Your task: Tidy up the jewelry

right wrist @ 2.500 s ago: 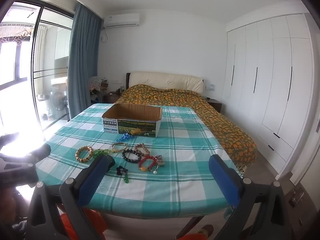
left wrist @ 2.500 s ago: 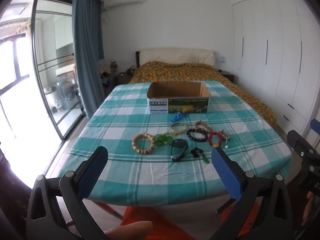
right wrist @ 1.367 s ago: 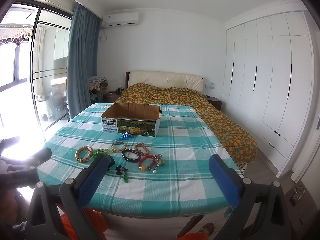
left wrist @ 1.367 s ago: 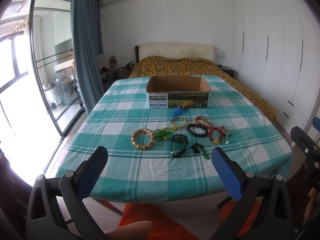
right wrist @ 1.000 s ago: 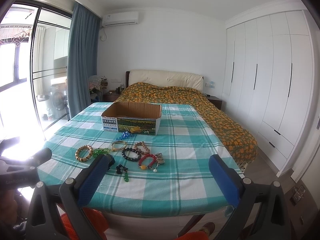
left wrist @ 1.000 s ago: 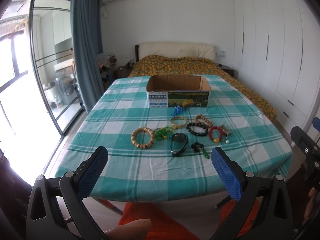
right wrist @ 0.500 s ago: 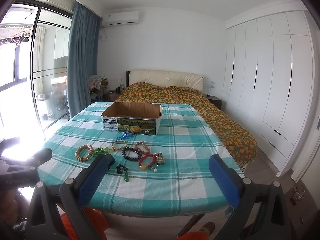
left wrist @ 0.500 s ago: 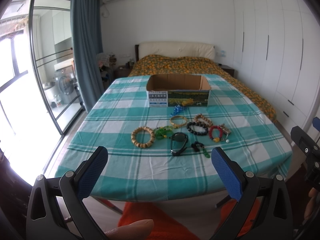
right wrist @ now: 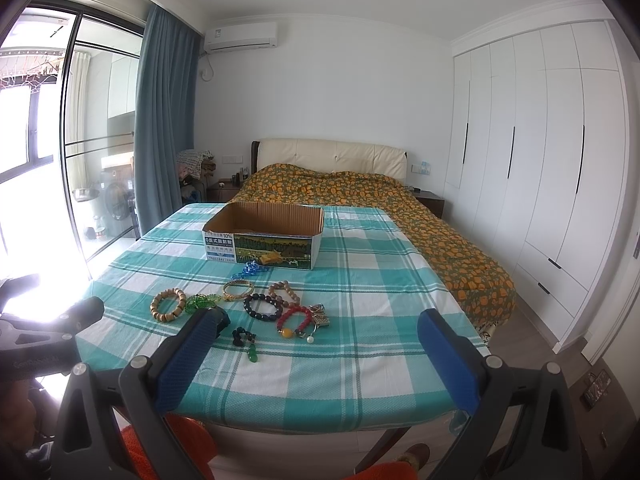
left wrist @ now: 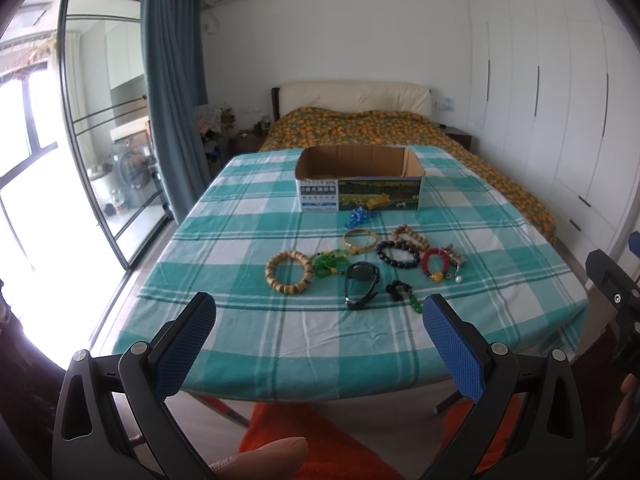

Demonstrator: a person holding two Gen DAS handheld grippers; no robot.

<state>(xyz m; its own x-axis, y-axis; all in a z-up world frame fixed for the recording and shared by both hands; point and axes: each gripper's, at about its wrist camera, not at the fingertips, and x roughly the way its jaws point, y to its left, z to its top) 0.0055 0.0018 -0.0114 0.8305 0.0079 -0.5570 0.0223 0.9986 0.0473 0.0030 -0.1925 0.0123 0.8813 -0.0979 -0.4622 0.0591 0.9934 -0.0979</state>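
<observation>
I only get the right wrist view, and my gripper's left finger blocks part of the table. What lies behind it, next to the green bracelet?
Observer: What looks like a black watch, lying flat between the green bracelet and the dark bead string.
Operator: Does it touch the wooden bead bracelet?
Observer: No. The wooden bead bracelet lies apart from it, on the far side of the green one.
Operator: I see only the left gripper's side. What state is it in?
Observer: The left gripper is wide open and holds nothing.
</observation>
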